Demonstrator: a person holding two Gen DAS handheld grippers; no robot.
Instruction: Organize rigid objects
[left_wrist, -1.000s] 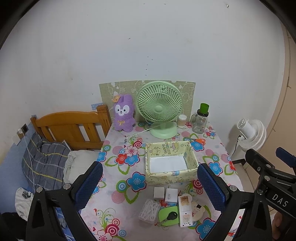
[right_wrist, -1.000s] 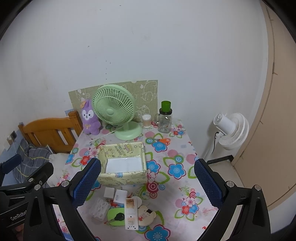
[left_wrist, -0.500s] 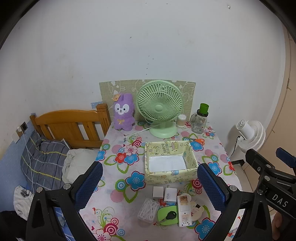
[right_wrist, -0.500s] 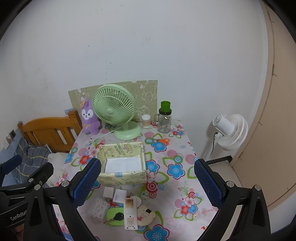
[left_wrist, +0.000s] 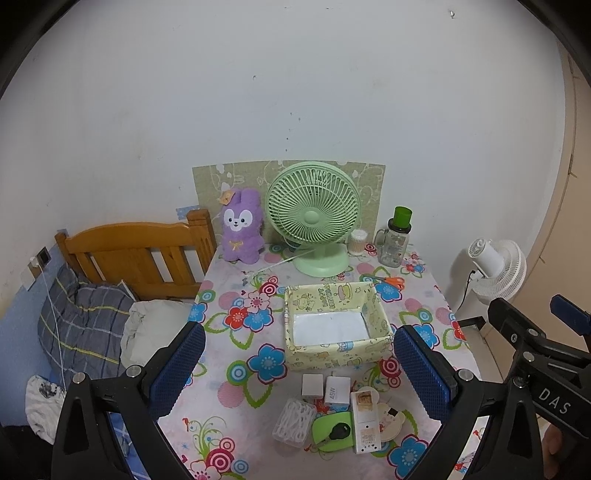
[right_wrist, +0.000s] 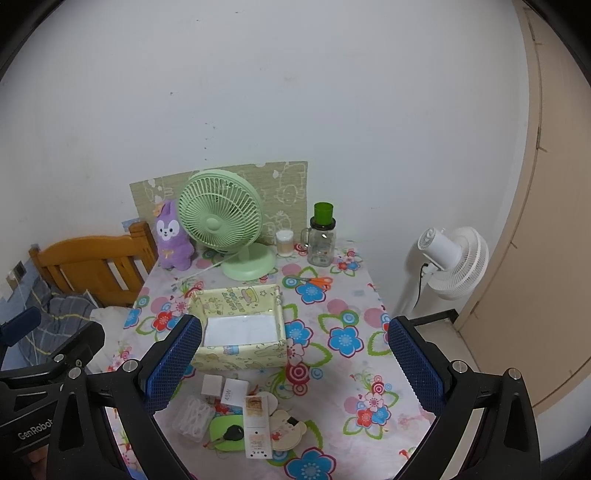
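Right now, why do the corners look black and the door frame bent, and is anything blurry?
Left wrist view: the fisheye lens leaves dark corners and bows the door frame; light is soft and even. Right wrist view: the same curve on the door; the green fan and the box look sharp, without glare.

We see the box (left_wrist: 336, 325) at the middle of the table (left_wrist: 229, 369), the fan (left_wrist: 314, 218) behind it, and the plush (left_wrist: 242, 225) left of the fan. Two chargers (left_wrist: 325, 386) lie just before the box, the key (left_wrist: 338, 430) nearer us.
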